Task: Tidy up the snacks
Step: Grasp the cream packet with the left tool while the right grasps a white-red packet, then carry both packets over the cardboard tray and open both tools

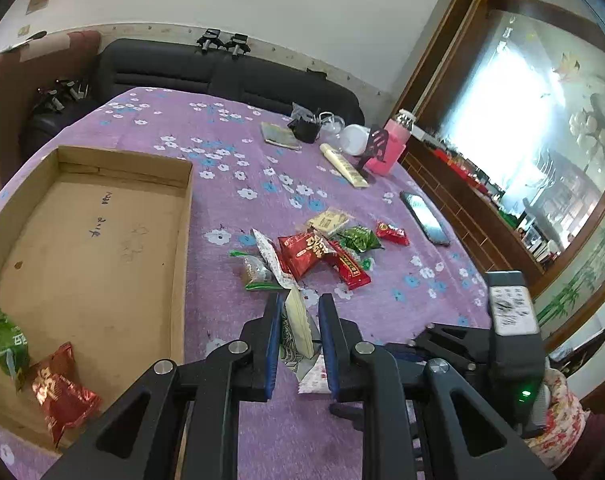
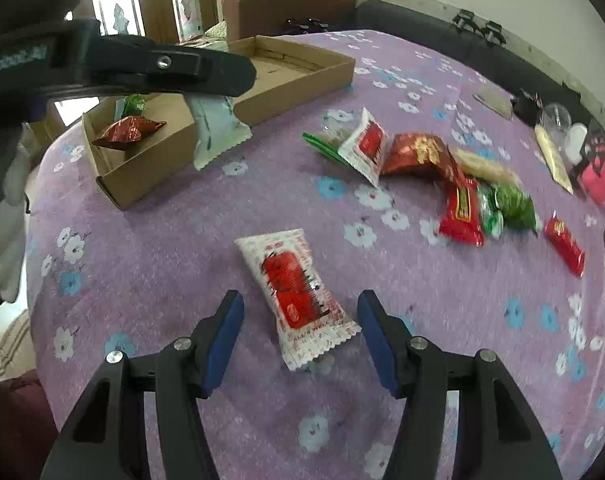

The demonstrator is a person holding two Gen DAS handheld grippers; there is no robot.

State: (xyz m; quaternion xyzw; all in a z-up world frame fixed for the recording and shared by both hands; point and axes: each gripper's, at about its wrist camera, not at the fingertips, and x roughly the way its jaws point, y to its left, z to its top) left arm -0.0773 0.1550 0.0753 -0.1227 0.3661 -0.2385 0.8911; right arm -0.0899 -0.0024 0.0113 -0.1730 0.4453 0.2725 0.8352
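White-and-red snack packet [image 2: 296,298], crimped ends

Box [image 1: 102,240] left of snack pile [image 1: 322,256] on table [image 1: 230,152] (two packets [image 1: 42,368] inside)

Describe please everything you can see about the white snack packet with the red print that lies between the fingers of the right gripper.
The white packet is a sealed pillow-style wrapper, seemingly glossy plastic, with crimped zigzag ends and a large red panel in the middle. It lies flat and diagonal on the purple flowered tablecloth, apart from the other snacks. The right gripper is open around its lower half; neither of the blue-padded fingers touches it.
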